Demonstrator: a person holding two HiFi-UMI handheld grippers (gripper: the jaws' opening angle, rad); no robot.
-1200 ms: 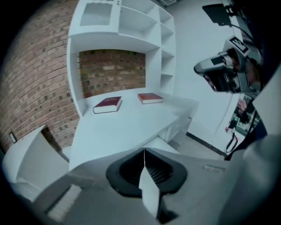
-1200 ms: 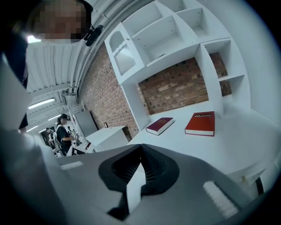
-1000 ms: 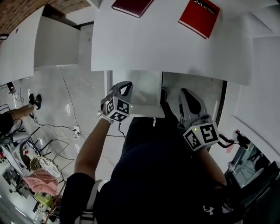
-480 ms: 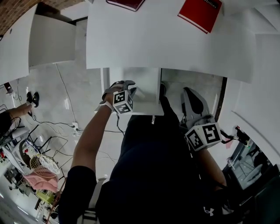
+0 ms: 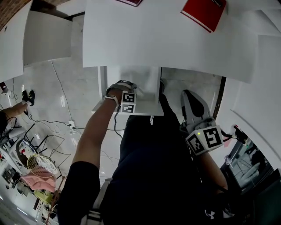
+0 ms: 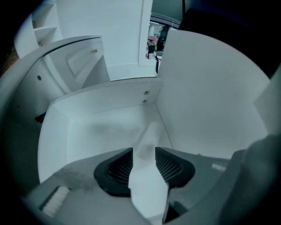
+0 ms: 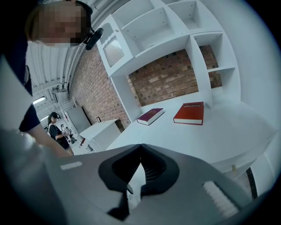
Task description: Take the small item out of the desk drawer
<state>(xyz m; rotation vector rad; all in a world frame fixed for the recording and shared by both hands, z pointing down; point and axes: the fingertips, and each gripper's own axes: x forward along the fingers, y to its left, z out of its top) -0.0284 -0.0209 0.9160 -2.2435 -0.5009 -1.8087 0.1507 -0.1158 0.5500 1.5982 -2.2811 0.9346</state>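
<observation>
The white desk drawer [image 5: 149,83] stands pulled out under the white desk [image 5: 167,39]. My left gripper [image 5: 134,91] reaches over the drawer's front edge into it. In the left gripper view the left gripper [image 6: 144,154] points at the drawer's far right corner, its jaws opening. A pale oblong shape [image 6: 150,134] lies on the drawer floor [image 6: 96,132] in line with the gap; I cannot tell what it is. The pads do not press on it. My right gripper [image 5: 188,94] hangs right of the drawer, and the right gripper [image 7: 140,149] is shut on nothing.
A red book [image 5: 206,11] and a dark red book [image 7: 150,116] lie on the desk. White shelves and a brick wall [image 7: 171,79] stand behind it. My legs fill the space below the drawer. Cables run across the floor [image 5: 66,127] at the left.
My left gripper has moved from the drawer's left front corner over its front edge and into the drawer. The right gripper has hardly moved.
</observation>
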